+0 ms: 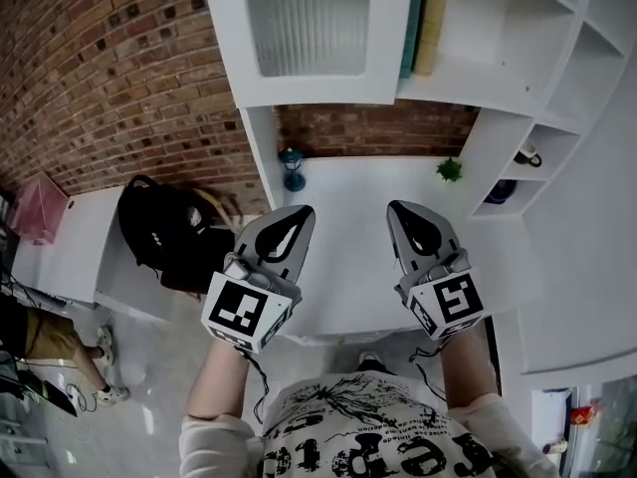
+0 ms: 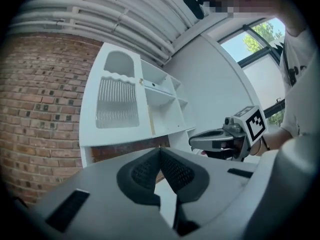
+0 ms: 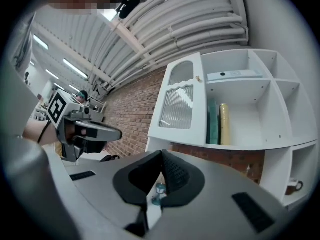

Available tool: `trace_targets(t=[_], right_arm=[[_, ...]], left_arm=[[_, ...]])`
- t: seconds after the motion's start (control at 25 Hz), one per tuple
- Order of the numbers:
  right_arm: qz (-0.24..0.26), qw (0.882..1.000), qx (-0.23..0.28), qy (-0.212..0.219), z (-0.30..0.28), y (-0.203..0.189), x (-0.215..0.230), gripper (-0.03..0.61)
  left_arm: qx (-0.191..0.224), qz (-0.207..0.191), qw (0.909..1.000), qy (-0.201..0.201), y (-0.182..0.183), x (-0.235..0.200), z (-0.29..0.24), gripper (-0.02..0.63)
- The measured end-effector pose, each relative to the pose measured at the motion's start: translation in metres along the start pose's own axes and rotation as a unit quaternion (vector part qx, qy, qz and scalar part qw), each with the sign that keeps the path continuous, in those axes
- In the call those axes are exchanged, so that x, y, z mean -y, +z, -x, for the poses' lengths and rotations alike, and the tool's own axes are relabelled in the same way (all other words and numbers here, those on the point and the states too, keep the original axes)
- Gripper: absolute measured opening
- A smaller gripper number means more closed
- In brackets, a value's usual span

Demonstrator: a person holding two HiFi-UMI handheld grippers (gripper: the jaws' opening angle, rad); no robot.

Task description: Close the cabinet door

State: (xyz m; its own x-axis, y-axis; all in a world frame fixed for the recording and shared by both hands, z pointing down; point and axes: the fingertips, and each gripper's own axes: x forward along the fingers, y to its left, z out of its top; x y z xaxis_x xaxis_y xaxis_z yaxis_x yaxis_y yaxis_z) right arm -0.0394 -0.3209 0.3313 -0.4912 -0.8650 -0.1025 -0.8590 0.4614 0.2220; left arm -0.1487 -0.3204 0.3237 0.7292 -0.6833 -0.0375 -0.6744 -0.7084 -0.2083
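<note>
The white cabinet door (image 1: 309, 28) with a ribbed glass pane stands open over the desk, swung out to the left of its shelf compartment. It also shows in the left gripper view (image 2: 117, 104) and the right gripper view (image 3: 180, 106). My left gripper (image 1: 304, 212) and right gripper (image 1: 395, 207) hover side by side above the white desk (image 1: 348, 257), below the door and apart from it. Both point level at the cabinet. The left gripper's (image 2: 160, 151) pads meet with nothing between them, and so do the right gripper's (image 3: 161, 154).
Teal and yellow books (image 1: 423, 23) stand in the uncovered compartment. A blue lantern (image 1: 292, 167) and a small green plant (image 1: 450, 170) sit at the desk's back by the brick wall. A mug (image 1: 528, 155) is on a right shelf. A black backpack (image 1: 164, 232) lies at left.
</note>
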Motion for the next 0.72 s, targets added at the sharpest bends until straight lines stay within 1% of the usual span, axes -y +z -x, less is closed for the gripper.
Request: trace_targets(t=[0.08,0.2,0.28,0.4,0.44,0.56,0.72], right_arm=[[0.007,1.0,-0.003,-0.002,0.004,-0.004,-0.005,0.014],[-0.002,1.0,-0.004,0.0,0.008,-0.009,-0.01,0.014],[-0.003,1.0,-0.006,0.002,0.011,-0.011,-0.013,0.014],[0.006,1.0,-0.011,0.002,0.015,-0.015,-0.014,0.014],[0.008,1.0,-0.011,0.002,0.016,-0.015,-0.013,0.014],[0.005,1.0,-0.003,0.004,0.019,-0.013,-0.013,0.013],[0.013,1.0,0.002,0.02,0.018,-0.011,-0.023,0.012]], left_arm=[[0.008,0.021,0.9997,-0.004,-0.005,0.001,0.007,0.014],[0.013,0.033,0.9994,-0.001,-0.008,-0.004,0.011,0.014],[0.01,0.03,0.9995,0.001,-0.01,-0.006,0.013,0.014],[-0.001,0.008,0.9999,0.007,-0.015,-0.004,0.012,0.014],[-0.002,0.007,0.9999,0.007,-0.016,-0.002,0.011,0.014],[0.006,0.02,0.9998,-0.003,-0.015,0.005,0.012,0.014],[0.015,0.027,0.9993,-0.02,-0.01,0.012,0.014,0.014]])
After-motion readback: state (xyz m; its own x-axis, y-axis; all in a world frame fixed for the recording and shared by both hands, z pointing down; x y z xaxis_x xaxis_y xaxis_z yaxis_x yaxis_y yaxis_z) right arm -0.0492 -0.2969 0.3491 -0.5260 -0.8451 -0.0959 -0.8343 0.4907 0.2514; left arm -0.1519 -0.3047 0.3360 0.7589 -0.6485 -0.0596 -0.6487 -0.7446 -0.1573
